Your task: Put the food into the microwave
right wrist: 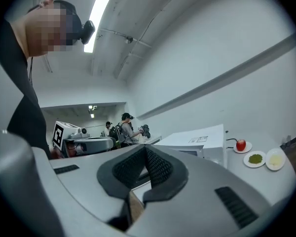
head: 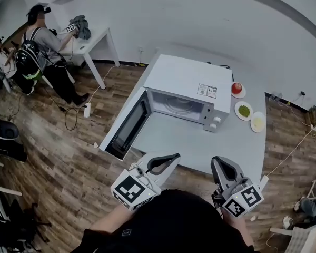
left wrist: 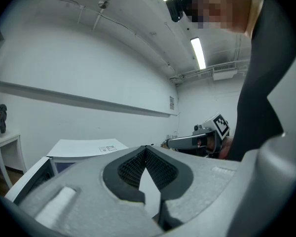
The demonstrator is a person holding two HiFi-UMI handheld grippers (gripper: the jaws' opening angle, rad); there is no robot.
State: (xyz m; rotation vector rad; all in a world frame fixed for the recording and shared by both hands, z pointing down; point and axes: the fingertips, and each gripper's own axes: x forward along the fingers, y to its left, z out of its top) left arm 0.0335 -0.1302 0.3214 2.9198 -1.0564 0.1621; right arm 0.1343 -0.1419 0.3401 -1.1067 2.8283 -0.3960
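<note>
A white microwave oven (head: 187,86) stands on a pale grey tabletop (head: 200,141). Its dark-windowed door (head: 127,128) is swung fully open to the left, showing the white cavity with a round glass turntable (head: 176,105).

The food lies to the right of the microwave, on the far right side of the tabletop, in a short row of three small white plates. The plate furthest back holds a round red fruit (head: 236,88). The middle plate holds a flat patch of green food (head: 244,110). The nearest plate holds pale yellow food (head: 257,122). All three plates are outside the microwave.

The left hand-held gripper (head: 174,157) hangs at the near edge of the tabletop, in front of the open microwave. Its grey jaws are closed tip to tip with nothing between them. The right hand-held gripper (head: 219,165) hangs beside it to the right, also at the near edge. Its jaws are likewise pressed together and empty. Both are well apart from the plates, and the right one is the nearer to them. In the right gripper view the three plates sit low at the right, beyond the microwave's corner.

Brown wooden floor (head: 58,157) surrounds the tabletop. At the far left another person (head: 45,41) stands at a separate white table (head: 95,41).
</note>
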